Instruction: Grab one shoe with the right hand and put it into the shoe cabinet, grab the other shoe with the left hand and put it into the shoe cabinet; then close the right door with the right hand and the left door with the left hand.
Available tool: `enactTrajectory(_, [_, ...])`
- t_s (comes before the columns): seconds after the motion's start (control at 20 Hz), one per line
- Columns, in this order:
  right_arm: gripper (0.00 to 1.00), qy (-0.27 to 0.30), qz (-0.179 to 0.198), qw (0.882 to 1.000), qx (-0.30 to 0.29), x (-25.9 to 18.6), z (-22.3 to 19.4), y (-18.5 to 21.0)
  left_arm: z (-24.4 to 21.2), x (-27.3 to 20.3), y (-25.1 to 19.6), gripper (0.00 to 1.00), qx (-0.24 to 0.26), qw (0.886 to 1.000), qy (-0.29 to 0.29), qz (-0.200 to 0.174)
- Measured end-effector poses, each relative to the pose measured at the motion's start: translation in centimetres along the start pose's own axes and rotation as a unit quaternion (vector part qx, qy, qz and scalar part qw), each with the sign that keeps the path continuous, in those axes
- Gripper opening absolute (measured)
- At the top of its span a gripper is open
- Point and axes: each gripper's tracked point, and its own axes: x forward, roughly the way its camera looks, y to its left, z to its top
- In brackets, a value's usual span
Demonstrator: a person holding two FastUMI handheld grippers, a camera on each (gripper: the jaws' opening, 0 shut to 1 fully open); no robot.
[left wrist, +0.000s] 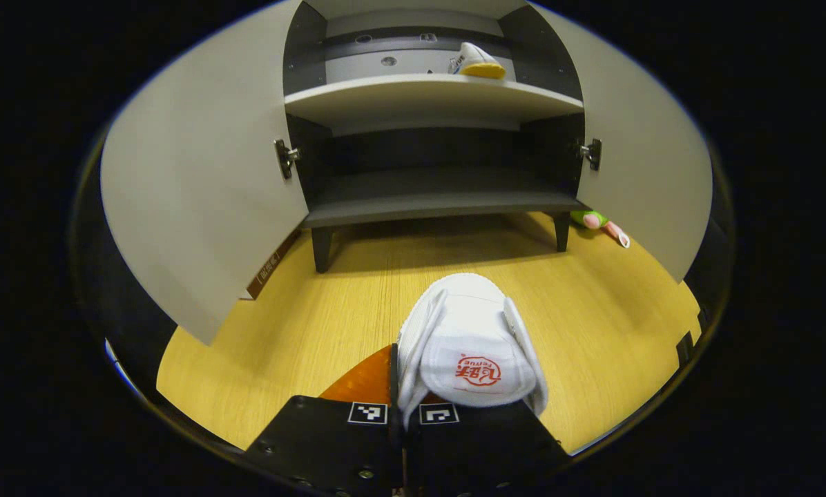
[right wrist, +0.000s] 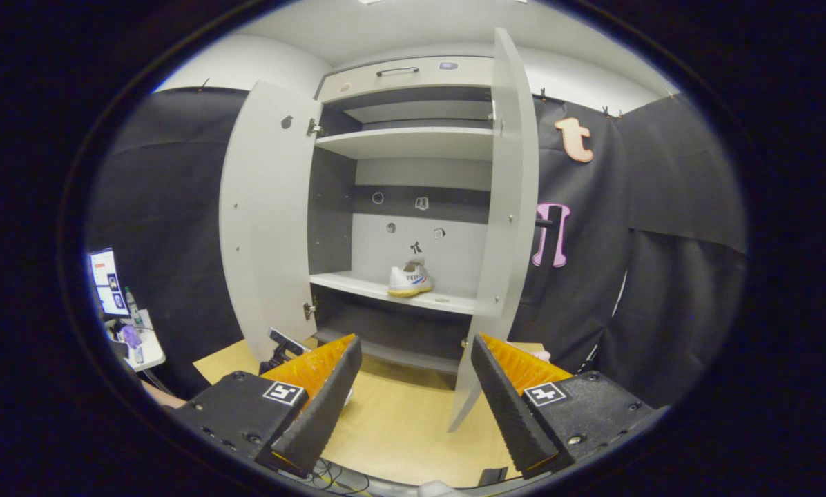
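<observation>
In the left gripper view my left gripper [left wrist: 394,388] is shut on the heel rim of a white shoe [left wrist: 468,338] with a red logo. The shoe points toward the open shoe cabinet [left wrist: 440,207] over the yellow wood floor. A second white shoe [left wrist: 478,63] with a yellow sole rests on the cabinet's pale shelf, and it is the shoe [right wrist: 409,279] on the middle shelf in the right gripper view. My right gripper [right wrist: 413,390] is open and holds nothing, farther back from the cabinet [right wrist: 413,207]. Both doors, left [right wrist: 268,214] and right [right wrist: 513,228], stand open.
A green and pink toy [left wrist: 601,225] lies on the floor by the cabinet's right leg. The lower dark shelf [left wrist: 440,197] is bare. A small table with a screen [right wrist: 106,279] and bottles stands at the far left. Black cloth hangs on both sides.
</observation>
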Motion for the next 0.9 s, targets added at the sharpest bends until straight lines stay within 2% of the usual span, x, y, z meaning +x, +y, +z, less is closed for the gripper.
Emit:
enactTrajectory(0.05, [1.0,-0.001,0.008,1.0,0.0,0.2,0.1,0.3,1.7,-1.1,0.7,0.13,-0.005,1.0,-0.014,0.006])
enactTrajectory(0.2, [1.0,-0.01,0.028,1.0,0.004,1.0,0.7,0.9,7.2,-4.2,2.9,0.13,-0.029,0.998,-0.053,0.022])
enactTrajectory(0.25, [1.0,-0.014,0.035,0.999,0.006,1.2,0.9,1.1,6.1,-6.8,1.5,0.13,-0.037,0.997,-0.064,0.024])
enactTrajectory(0.3, [1.0,-0.02,0.042,0.999,0.01,1.4,1.3,1.3,7.0,-7.2,4.2,0.13,-0.043,0.996,-0.077,0.026])
enactTrajectory(0.35, [1.0,-0.025,0.049,0.998,0.011,1.6,1.6,1.4,10.3,-8.5,4.0,0.13,-0.043,0.995,-0.088,0.029])
enactTrajectory(0.45, [1.0,-0.034,0.061,0.998,0.01,1.7,2.1,1.5,12.3,-9.9,4.4,0.13,-0.039,0.992,-0.118,0.039])
enactTrajectory(0.65, [1.0,-0.051,0.08,0.995,0.01,2.1,3.1,1.5,13.7,-12.2,4.9,0.13,-0.038,0.986,-0.153,0.062])
enactTrajectory(0.9, [1.0,-0.055,0.1,0.993,0.012,2.7,3.0,1.6,11.9,-11.1,4.6,0.12,-0.045,0.98,-0.18,0.079])
